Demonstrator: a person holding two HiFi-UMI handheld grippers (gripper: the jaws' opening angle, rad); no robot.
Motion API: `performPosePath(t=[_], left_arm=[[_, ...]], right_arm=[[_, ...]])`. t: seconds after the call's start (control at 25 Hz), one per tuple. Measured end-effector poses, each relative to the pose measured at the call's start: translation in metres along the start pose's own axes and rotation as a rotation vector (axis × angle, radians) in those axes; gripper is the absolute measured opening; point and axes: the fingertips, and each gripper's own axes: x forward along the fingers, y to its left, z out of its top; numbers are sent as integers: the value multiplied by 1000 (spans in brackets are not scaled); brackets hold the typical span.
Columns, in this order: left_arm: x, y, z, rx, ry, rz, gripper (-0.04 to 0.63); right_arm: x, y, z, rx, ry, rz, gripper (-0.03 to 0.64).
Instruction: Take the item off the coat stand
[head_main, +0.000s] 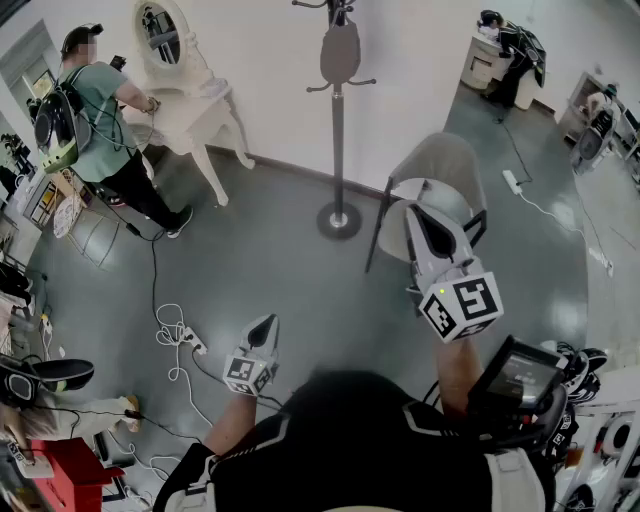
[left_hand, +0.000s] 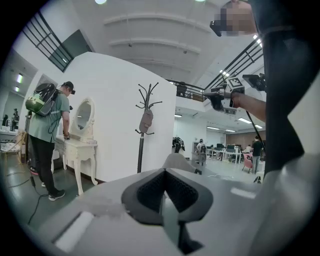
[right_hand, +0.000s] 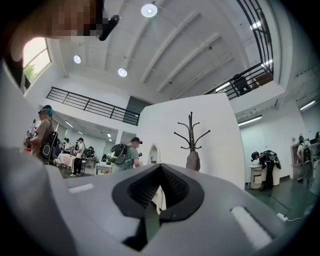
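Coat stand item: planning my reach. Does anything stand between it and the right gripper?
A grey chair stands before the right gripper, right of the coat stand; the item itself is in clear view.

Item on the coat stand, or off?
On. The item hangs high on the coat stand, between its upper and lower hooks.

Coat stand (head_main: 338, 150) before wall (head_main: 270, 80), hanging item (head_main: 340, 55) on it; dressing table (head_main: 200, 105) left, chair (head_main: 440, 165) right.
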Motion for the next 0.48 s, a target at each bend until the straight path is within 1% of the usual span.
performPosePath(t=[0.32, 0.48], left_arm=[[-2, 2, -2, -9, 4, 4, 15], [-5, 5, 2, -4, -8, -4, 15]], right_arm=[[1, 3, 3, -2, -2, -11, 8], [0, 7, 4, 25, -16, -17, 9]])
